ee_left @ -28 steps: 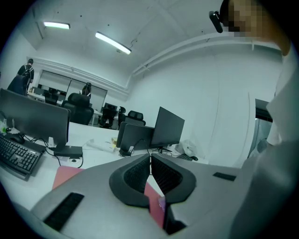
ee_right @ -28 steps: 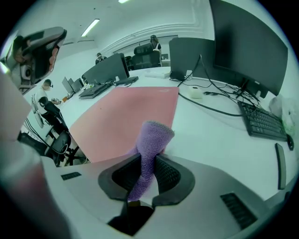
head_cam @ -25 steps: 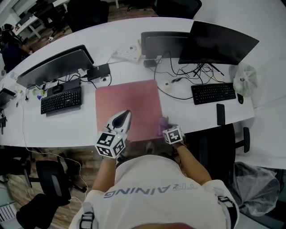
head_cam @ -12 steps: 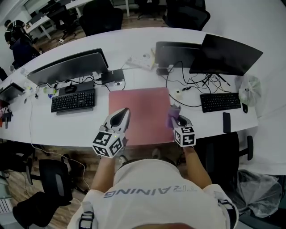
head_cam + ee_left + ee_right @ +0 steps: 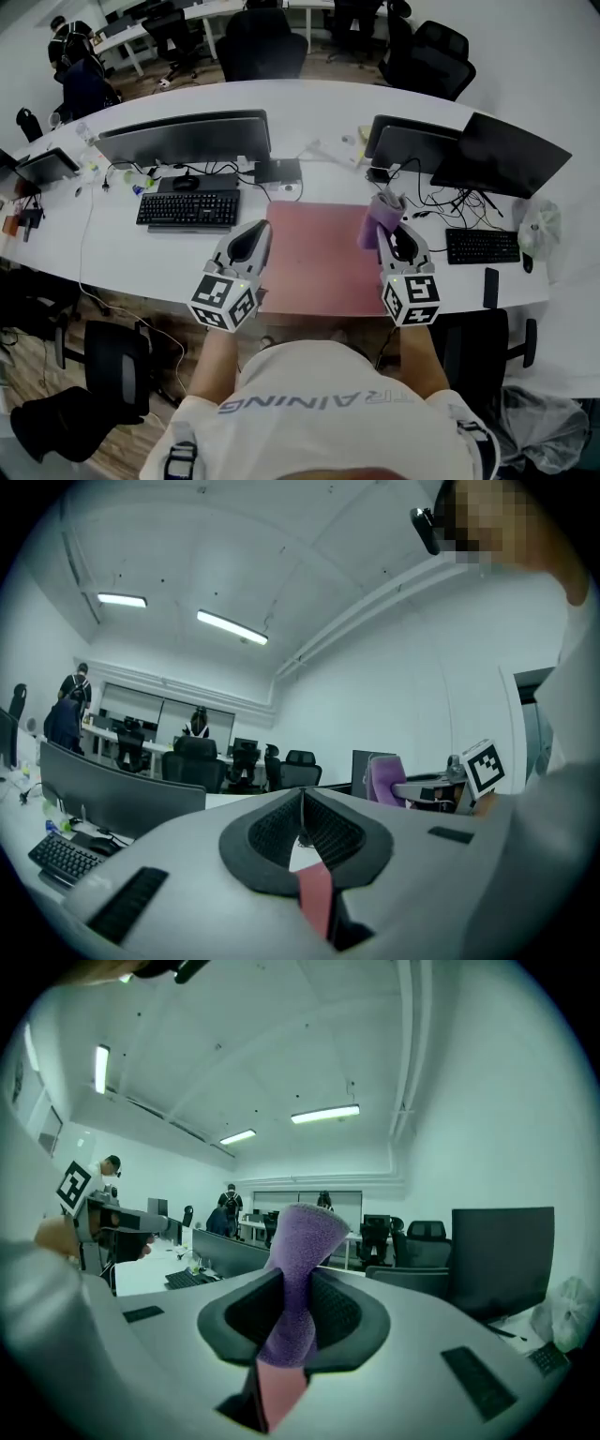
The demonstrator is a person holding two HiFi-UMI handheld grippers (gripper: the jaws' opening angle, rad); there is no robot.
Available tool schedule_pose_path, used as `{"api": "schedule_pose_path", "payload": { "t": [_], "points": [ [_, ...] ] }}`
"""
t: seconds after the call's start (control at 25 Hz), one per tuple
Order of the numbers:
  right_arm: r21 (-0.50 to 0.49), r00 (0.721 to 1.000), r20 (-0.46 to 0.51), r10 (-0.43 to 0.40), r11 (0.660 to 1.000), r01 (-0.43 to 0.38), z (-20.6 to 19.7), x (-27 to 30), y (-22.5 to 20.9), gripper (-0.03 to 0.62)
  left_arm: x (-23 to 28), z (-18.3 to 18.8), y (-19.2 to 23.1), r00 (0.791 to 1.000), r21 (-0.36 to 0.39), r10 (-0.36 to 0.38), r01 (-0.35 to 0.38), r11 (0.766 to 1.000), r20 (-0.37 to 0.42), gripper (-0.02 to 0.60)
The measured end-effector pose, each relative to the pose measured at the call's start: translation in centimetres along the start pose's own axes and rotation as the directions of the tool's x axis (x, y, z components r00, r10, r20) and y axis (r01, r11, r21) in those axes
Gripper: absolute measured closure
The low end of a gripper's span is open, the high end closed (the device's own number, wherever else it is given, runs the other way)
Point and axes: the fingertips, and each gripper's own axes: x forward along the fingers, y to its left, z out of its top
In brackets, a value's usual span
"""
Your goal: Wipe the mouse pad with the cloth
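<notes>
Head view: the pink mouse pad point(image 5: 314, 258) lies at frame centre on the white surface point(image 5: 141, 262), between a keyboard point(image 5: 187, 208) at left and a monitor point(image 5: 502, 155) at upper right. The left tongs point(image 5: 255, 234) hang over the pad's left edge. The right tongs point(image 5: 394, 232) hang over its right edge, with the purple cloth point(image 5: 379, 217) standing up from their tip, apparently clear of the pad.

Left gripper view: the left tongs point(image 5: 300, 795) are closed tip to tip, with nothing between them.

Right gripper view: the right tongs point(image 5: 298, 1275) are clamped on the cloth point(image 5: 305, 1230), whose free end juts up past the jaws.

Step in hand, as judged: the cloth is gripped but lifted off, so no wiping contact exists. The next move calls for tilting the right tongs downward, pressing the cloth onto the pad, then sweeping across it. The left tongs may steady the pad's edge.
</notes>
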Motion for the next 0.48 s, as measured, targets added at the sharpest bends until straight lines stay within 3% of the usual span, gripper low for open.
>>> {"api": "schedule_pose_path", "payload": {
  "t": [0.12,0.48],
  "points": [
    [-0.021,0.999,0.038,0.008,1.0,-0.007,1.7,0.5,1.6,0.502,-1.1,0.9,1.0,0.999,-0.004,-0.001,0.001,1.0,0.035,0.546],
    [-0.002,0.999,0.049,-0.004,1.0,0.004,2.2,1.5,3.3,0.503,-2.6,0.7,2.9,0.999,-0.019,0.014,-0.014,1.0,0.035,0.547]
  ]
}}
